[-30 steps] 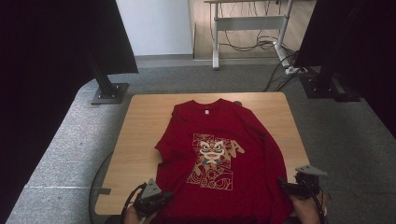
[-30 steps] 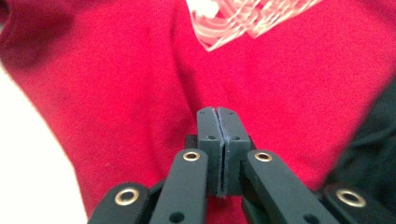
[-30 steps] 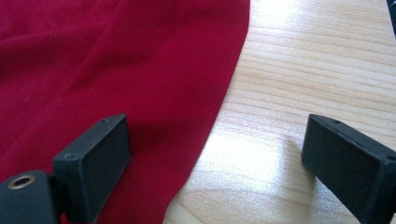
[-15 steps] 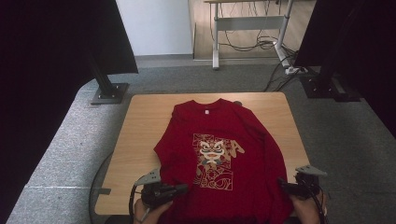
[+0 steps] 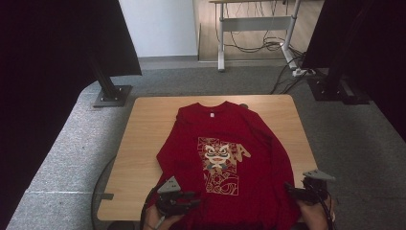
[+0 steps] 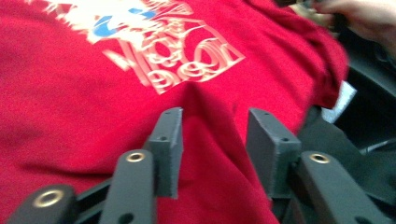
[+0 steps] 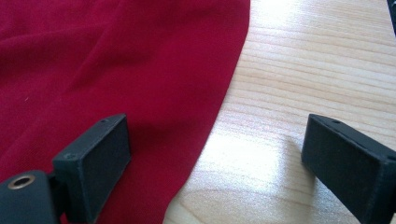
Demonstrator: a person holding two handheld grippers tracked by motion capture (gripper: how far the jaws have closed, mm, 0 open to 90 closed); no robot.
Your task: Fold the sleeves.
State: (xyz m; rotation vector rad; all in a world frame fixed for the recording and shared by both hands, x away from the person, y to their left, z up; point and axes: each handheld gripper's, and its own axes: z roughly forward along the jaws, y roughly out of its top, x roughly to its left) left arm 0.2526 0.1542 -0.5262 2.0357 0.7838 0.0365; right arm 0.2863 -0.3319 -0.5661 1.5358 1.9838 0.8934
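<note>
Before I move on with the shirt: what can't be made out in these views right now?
- Shirt hem: in the high view it runs off the bottom edge.
- Print: smeared by motion blur in the left gripper view; its lettering is unreadable.
- Left gripper: jaws have just been opening, fabric ridge between them; contact unclear.
- Small dark thing by the collar: too small to identify.

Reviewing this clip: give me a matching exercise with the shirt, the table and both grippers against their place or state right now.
Things:
1. red shirt
2. table
3. left gripper
4. right gripper

States:
A. jaws wide apart, straddling the shirt's edge over bare wood
B. light wood, under the garment
C. spread flat, print facing up
D. jaws partly open over a raised fold of red cloth

Pairs: 1-C, 2-B, 3-D, 4-A
</note>
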